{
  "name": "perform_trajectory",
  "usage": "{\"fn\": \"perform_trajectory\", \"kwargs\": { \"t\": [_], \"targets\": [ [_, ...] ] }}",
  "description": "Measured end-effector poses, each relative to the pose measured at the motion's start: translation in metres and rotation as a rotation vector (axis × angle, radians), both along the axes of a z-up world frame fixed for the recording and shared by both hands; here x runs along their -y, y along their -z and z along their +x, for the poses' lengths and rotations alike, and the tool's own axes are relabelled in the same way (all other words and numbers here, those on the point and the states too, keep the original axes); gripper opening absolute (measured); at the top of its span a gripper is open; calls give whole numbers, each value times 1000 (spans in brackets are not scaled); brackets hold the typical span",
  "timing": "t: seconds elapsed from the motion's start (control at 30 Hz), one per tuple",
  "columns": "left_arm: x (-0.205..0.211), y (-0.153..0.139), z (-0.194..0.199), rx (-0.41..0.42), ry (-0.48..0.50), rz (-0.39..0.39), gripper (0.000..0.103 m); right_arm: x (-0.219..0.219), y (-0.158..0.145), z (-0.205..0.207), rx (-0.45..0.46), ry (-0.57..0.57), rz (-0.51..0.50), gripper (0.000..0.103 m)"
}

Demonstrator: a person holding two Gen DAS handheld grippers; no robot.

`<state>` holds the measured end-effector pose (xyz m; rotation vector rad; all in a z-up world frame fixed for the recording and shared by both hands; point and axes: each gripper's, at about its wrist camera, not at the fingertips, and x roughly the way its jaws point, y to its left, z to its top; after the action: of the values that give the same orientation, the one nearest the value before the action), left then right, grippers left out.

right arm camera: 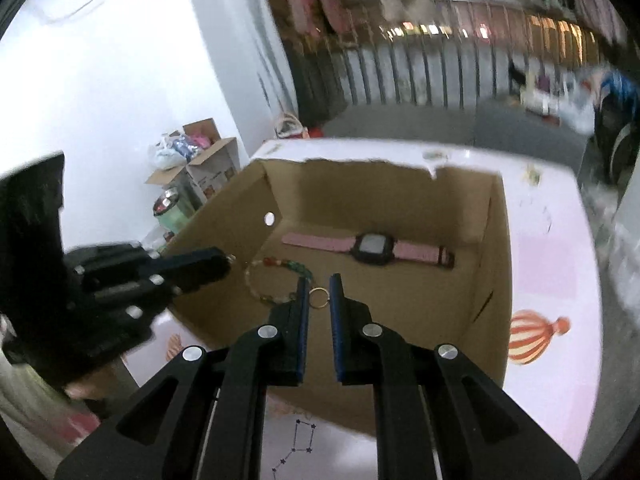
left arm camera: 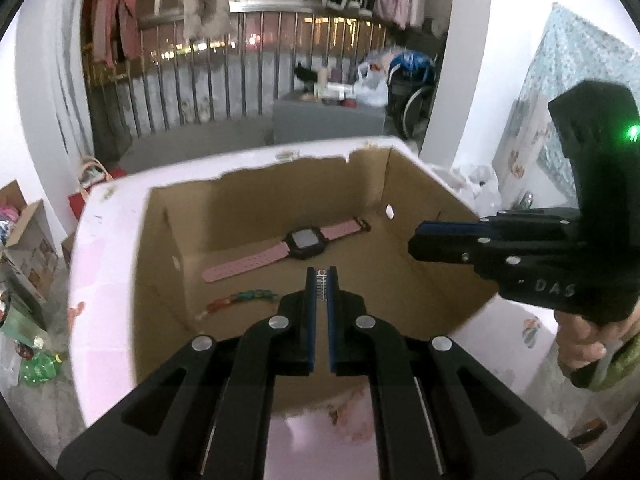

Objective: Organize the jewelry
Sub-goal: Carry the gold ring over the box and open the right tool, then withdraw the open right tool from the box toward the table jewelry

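Note:
An open cardboard box (left arm camera: 160,264) stands on a pink-white table. In it lie a pink-strapped watch (left arm camera: 306,240) and a colourful beaded bracelet (left arm camera: 240,299); both also show in the right wrist view, watch (right arm camera: 374,249) and bracelet (right arm camera: 276,266). My left gripper (left arm camera: 321,276) is shut on a small silver hair clip (left arm camera: 321,285), held above the box. My right gripper (right arm camera: 318,280) is shut on a thin gold ring (right arm camera: 320,297), also over the box. In the left wrist view the right gripper (left arm camera: 416,240) reaches over the box's right wall.
The table (right arm camera: 552,264) carries balloon prints. Boxes and bags (right arm camera: 192,160) stand on the floor at the left. A metal railing with hanging clothes (left arm camera: 200,80) and a wheelchair (left arm camera: 412,92) are behind.

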<state>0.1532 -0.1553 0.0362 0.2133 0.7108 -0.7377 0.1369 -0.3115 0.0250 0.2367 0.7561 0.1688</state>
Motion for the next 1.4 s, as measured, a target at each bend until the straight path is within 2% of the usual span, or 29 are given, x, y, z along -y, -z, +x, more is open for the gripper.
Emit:
{"fn": "perform_trajectory", "kwargs": {
  "t": [0.1, 0.17, 0.33, 0.43, 0.67, 0.9, 1.13, 1.27, 1.4],
  "targets": [
    [10, 10, 10, 9, -2, 20, 6, 10, 6, 11, -27, 21, 8, 11],
    [17, 17, 14, 4, -1, 40, 11, 12, 9, 15, -28, 23, 6, 12],
    [14, 18, 15, -10, -5, 13, 21, 22, 12, 18, -19, 44, 13, 17],
    [9, 16, 15, -6, -16, -6, 25, 29, 10, 17, 1, 54, 25, 18],
    [-3, 4, 13, 22, -43, -46, 31, 34, -1, 5, 69, 70, 22, 27],
    [-34, -12, -2, 56, -88, -85, 33, 33, -18, -23, 147, 72, 21, 31],
    [-73, -24, -38, 117, -116, -99, 33, 18, -28, -70, 216, -8, 29, 35],
    [-91, -20, -59, 127, -123, -71, 34, 3, -22, -94, 205, -67, 30, 35],
    [-100, -3, -76, 105, -129, -29, 34, -12, -3, -107, 139, -104, 29, 35]
  ]
}}
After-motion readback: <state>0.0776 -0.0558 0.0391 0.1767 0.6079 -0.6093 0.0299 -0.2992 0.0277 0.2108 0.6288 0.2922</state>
